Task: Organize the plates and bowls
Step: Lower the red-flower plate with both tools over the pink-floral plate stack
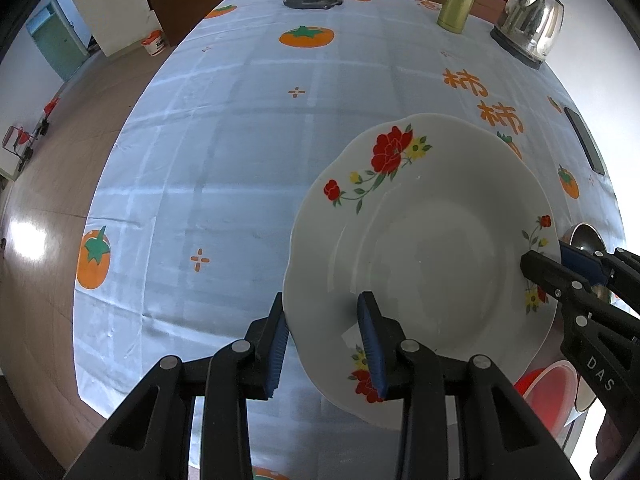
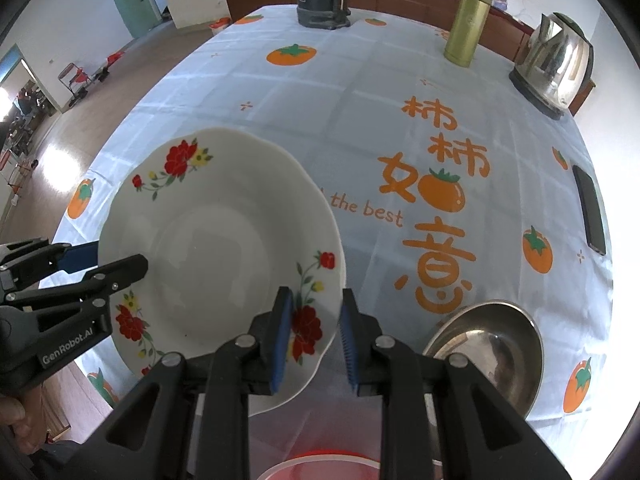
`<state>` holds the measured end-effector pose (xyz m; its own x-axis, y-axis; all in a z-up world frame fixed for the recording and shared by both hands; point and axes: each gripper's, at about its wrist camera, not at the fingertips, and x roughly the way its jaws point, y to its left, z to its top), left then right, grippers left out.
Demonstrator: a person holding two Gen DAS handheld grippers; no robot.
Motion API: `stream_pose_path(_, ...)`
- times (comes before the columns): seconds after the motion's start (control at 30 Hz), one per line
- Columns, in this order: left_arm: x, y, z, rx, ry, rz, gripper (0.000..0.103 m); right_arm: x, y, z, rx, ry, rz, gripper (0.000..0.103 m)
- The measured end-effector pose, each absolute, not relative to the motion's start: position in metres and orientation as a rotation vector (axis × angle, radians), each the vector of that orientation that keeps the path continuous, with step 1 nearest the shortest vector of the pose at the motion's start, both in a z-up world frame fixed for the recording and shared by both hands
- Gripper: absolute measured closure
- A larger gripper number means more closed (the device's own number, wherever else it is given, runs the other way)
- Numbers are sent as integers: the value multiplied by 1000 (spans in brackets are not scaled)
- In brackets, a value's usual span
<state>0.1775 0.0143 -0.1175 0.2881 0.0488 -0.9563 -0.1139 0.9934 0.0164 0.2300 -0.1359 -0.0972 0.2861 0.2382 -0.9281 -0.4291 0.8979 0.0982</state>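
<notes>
Left wrist view: the left tool (image 1: 327, 344) straddles the near rim of the plate (image 1: 424, 256), one finger outside and one inside, apparently gripping it, while the right tool (image 1: 560, 268) clamps the opposite rim, so the plate is held tilted above the tabletop (image 1: 224, 152). Right wrist view: the right tool (image 2: 316, 338) has its blue pads either side of the plate (image 2: 216, 256) rim with a gap showing at the outer pad, and the left tool (image 2: 104, 260) holds the far rim. A steel bowl (image 2: 492, 348) rests on the tabletop to the right and a red bowl (image 2: 320, 470) lies below the plate, well apart from the kettle (image 2: 556, 68) and flask (image 2: 468, 28) at the far edge.
</notes>
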Motion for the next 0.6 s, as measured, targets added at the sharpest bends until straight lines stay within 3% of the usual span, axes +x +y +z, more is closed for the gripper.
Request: stream_pose_path(0.6,184,1,-124,-38,1281,84,66,233,-150,-104,-170,1214,420,80)
